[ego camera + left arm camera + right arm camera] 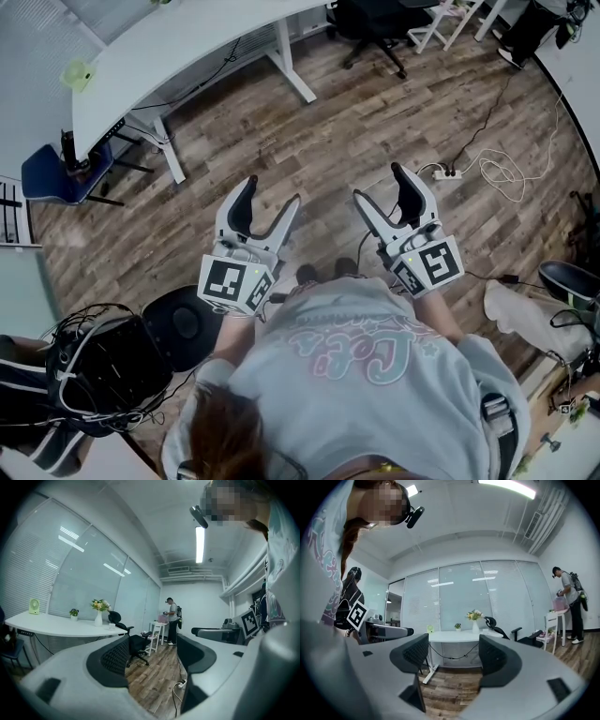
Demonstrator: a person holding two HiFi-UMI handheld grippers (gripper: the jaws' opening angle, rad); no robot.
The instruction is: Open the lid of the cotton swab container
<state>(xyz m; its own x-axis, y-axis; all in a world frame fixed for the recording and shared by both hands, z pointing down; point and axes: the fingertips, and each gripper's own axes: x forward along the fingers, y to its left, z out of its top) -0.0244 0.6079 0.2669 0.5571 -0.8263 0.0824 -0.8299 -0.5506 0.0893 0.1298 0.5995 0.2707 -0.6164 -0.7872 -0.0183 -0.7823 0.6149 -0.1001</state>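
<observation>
You hold both grippers out in front of your chest, above the wood floor point(328, 122), and both are empty. The left gripper point(272, 192) has its jaws spread wide. In the left gripper view point(152, 651) only floor, a white cable point(177, 691) and a black chair point(136, 644) show between its pads point(115, 657). The right gripper point(378, 183) is spread just as wide. In its own view point(452, 656) the gap between the jaws frames floor and the leg of a white desk point(454, 636).

The two grippers sit side by side, apart from each other, with their jaws pointing away from you. The marker cubes point(234, 286) are nearest your grey sweater point(375, 375).

None of the views shows the swab container.

The desk point(187, 47) curves across the top left of the head view, well ahead of the jaws, with a small green fan point(80, 73) at its end. A vase of flowers point(475, 620) and a small plant point(457, 626) stand on it. A power strip point(448, 172) lies on the floor to the right of the right gripper, with a loose coil of white cable point(502, 173) beside it. Another person point(172, 620) stands at a small white table at the far end of the room.
</observation>
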